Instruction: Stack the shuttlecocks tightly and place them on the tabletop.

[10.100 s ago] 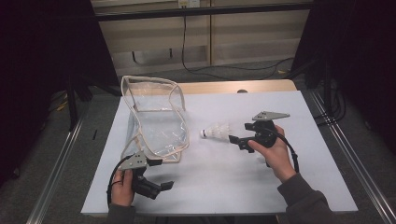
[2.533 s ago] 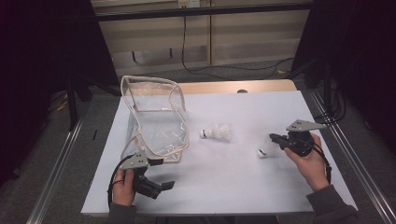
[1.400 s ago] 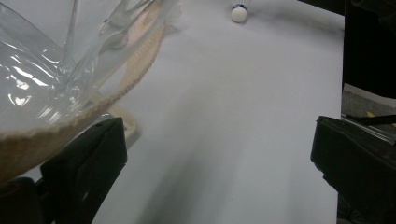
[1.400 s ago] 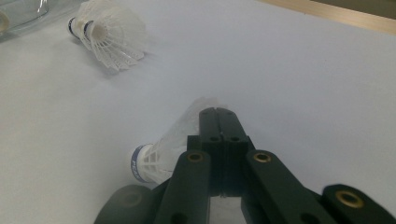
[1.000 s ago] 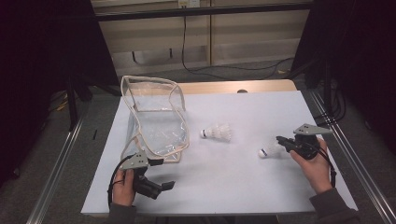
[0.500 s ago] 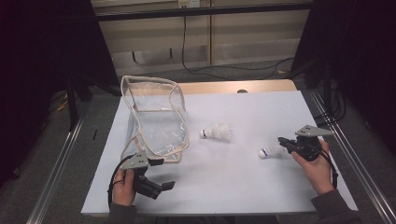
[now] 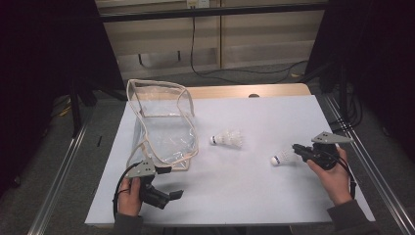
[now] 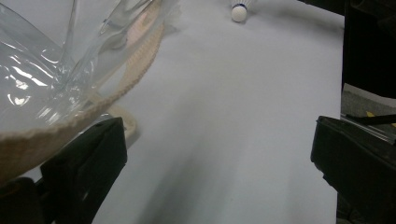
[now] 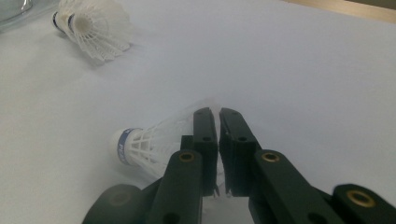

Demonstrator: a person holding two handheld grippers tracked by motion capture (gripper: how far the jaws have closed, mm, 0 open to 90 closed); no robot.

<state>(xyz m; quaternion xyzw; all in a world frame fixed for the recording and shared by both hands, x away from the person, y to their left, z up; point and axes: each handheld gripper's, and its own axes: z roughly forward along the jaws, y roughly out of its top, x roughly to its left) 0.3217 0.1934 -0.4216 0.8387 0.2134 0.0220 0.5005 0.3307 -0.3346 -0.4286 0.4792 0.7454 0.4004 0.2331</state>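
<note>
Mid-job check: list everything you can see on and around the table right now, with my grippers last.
clear bag: 1, transparent with beige trim, left half of the table, lying open
middle shuttlecock: 1, white with a blue band, mid-table just right of the bag
right shuttlecock: 1, white with a blue band, right side, feather skirt at the right gripper
table: 1, white top, wooden strip at its far edge
cable: 1, black, on the floor beyond the table
left gripper: 1, black, fingers wide apart, at the bag's near corner
right gripper: 1, black, fingers all but together on the right shuttlecock's skirt
</note>
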